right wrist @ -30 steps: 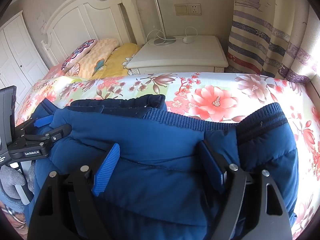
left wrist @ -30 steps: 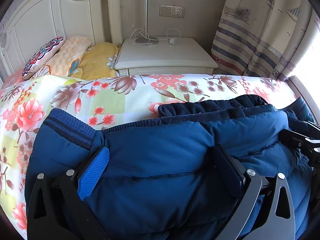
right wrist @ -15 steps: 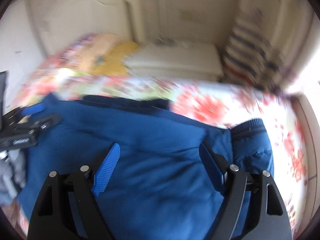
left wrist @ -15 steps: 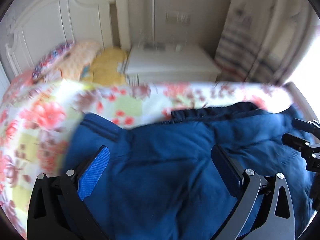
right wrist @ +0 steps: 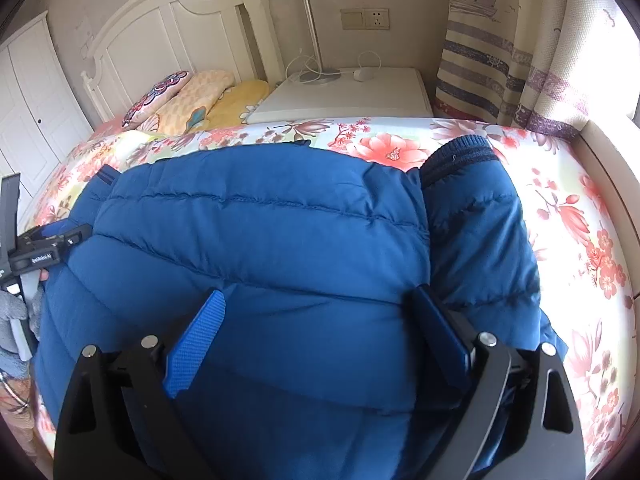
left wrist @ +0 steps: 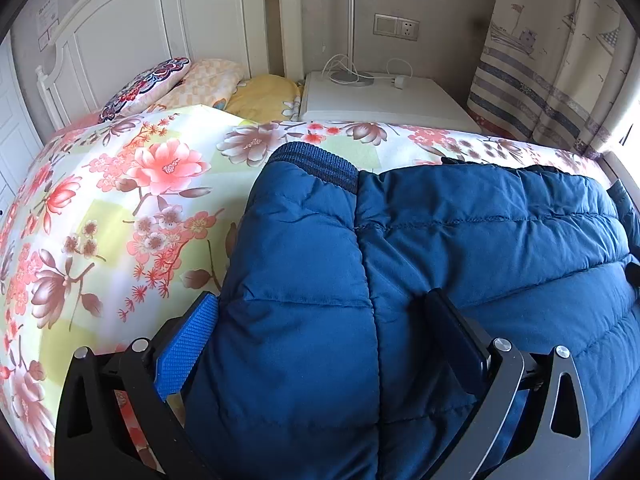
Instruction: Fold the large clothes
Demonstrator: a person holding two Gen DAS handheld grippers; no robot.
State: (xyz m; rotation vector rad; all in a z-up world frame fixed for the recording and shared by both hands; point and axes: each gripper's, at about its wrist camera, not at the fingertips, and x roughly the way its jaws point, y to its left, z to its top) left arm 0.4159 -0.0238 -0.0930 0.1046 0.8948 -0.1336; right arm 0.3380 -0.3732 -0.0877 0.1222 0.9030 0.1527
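Note:
A dark blue puffer jacket (left wrist: 460, 264) lies folded on the floral bedspread (left wrist: 120, 208), with a ribbed cuff (left wrist: 320, 164) pointing toward the headboard. My left gripper (left wrist: 320, 340) is open; its fingers straddle the sleeve at the jacket's left edge without pinching it. My right gripper (right wrist: 316, 332) hovers over the jacket (right wrist: 260, 240) near the other sleeve (right wrist: 480, 232). Its jaws are opening, and the padded fabric bulges up between them without being clamped. The left gripper (right wrist: 44, 248) also shows at the left edge of the right wrist view. The collar is hidden under the fold.
A white nightstand (left wrist: 384, 100) with a lamp base and cables stands behind the bed. Pillows (left wrist: 200, 84) lean on the white headboard (left wrist: 168, 32). A striped curtain (right wrist: 500, 60) hangs at the right, and a white wardrobe (right wrist: 28, 112) stands at the left.
Both grippers moved across the jacket toward its sleeves. The jacket now lies flatter and covers the collar that showed before. The right fingers stand wider apart.

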